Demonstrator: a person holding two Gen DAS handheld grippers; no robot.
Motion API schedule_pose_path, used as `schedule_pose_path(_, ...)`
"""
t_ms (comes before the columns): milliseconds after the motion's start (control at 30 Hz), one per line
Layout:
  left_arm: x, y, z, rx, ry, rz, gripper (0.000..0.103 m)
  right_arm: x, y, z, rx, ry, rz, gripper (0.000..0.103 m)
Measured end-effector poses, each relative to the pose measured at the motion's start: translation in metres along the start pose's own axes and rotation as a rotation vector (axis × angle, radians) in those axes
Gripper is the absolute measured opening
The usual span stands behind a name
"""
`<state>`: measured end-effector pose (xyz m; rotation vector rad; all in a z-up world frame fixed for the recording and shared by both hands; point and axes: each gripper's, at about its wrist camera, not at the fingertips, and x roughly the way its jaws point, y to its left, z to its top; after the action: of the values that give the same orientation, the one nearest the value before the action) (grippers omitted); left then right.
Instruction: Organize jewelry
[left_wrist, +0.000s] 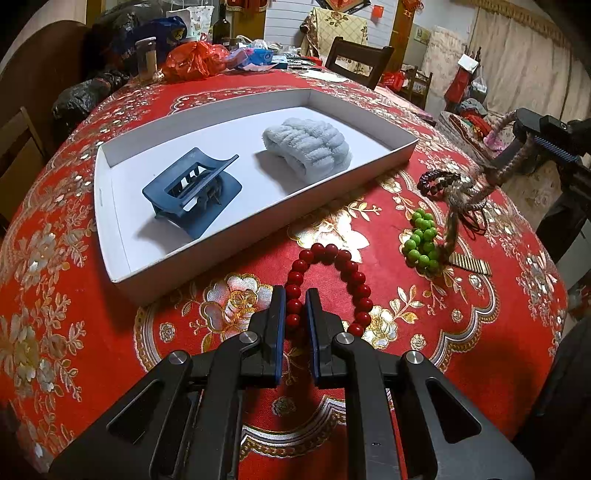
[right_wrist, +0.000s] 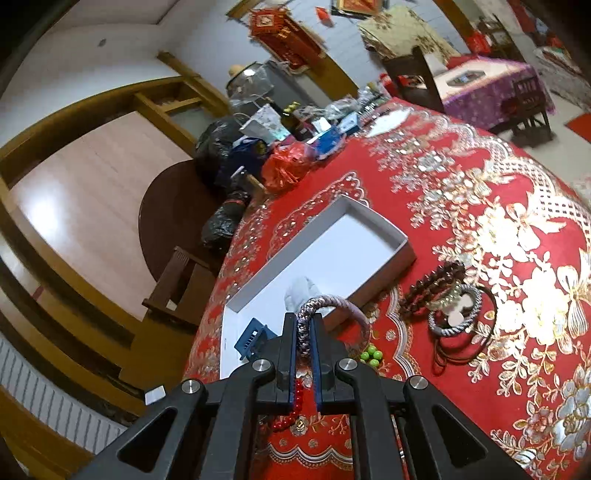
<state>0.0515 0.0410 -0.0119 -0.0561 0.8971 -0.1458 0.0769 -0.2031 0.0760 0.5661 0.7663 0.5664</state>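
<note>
My left gripper (left_wrist: 295, 295) is shut on one side of a red bead bracelet (left_wrist: 332, 254) that lies on the red tablecloth, just in front of a white tray (left_wrist: 258, 225). The tray holds a blue claw hair clip (left_wrist: 192, 188) and a pale blue terry band (left_wrist: 310, 147). My right gripper (right_wrist: 303, 325) is shut on a braided cord bracelet (right_wrist: 332, 301). It holds the cord bracelet (left_wrist: 513, 155) up above the table at the right, with its tassel hanging over green beads (left_wrist: 421, 240). The white tray (right_wrist: 369, 291) lies beyond the right fingers.
Dark brown bead bracelets (left_wrist: 439, 181) and a small gold comb (left_wrist: 469, 264) lie near the green beads. A grey cord ring (right_wrist: 458, 317) and thin dark cords lie to the right. Bags, a bottle (left_wrist: 221, 22) and clutter fill the far table end. Chairs stand around.
</note>
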Motion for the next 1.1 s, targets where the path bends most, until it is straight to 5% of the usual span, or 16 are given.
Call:
schedule_pose_path(300, -0.001, -0.001, 0.000, 0.005, 0.000, 0.006, 0.011, 0.027, -0.022, -0.008, 0.032, 0.078, -0.056, 0.006)
schedule_pose_path(500, 0.000, -0.001, -0.001, 0.008, 0.000, 0.009, 0.011, 0.072, -0.011, -0.013, -0.031, 0.167, 0.001, 0.006)
schedule_pose_path(533, 0.000, -0.001, -0.001, 0.008, 0.000, 0.009, 0.011, 0.081, -0.009, -0.013, -0.047, 0.178, 0.005, 0.008)
schedule_pose_path(633, 0.000, -0.001, -0.001, 0.005, 0.000, 0.006, 0.011, 0.097, -0.010, -0.015, -0.063, 0.238, -0.009, 0.044)
schedule_pose_path(767, 0.000, -0.001, 0.000, 0.004, 0.000, 0.004, 0.011, 0.074, -0.016, -0.014, -0.033, 0.210, -0.033, 0.047)
schedule_pose_path(900, 0.000, 0.000, 0.000, 0.000, 0.000, 0.000, 0.011, 0.054, -0.022, -0.011, -0.143, 0.198, -0.230, 0.048)
schedule_pose_path(967, 0.000, 0.000, 0.000, 0.000, 0.000, -0.001, 0.011, 0.061, -0.022, -0.016, -0.261, 0.262, -0.340, 0.048)
schedule_pose_path(1100, -0.001, 0.000, 0.000, -0.001, 0.000, -0.003, 0.011, 0.086, -0.014, -0.037, -0.449, 0.397, -0.364, 0.048)
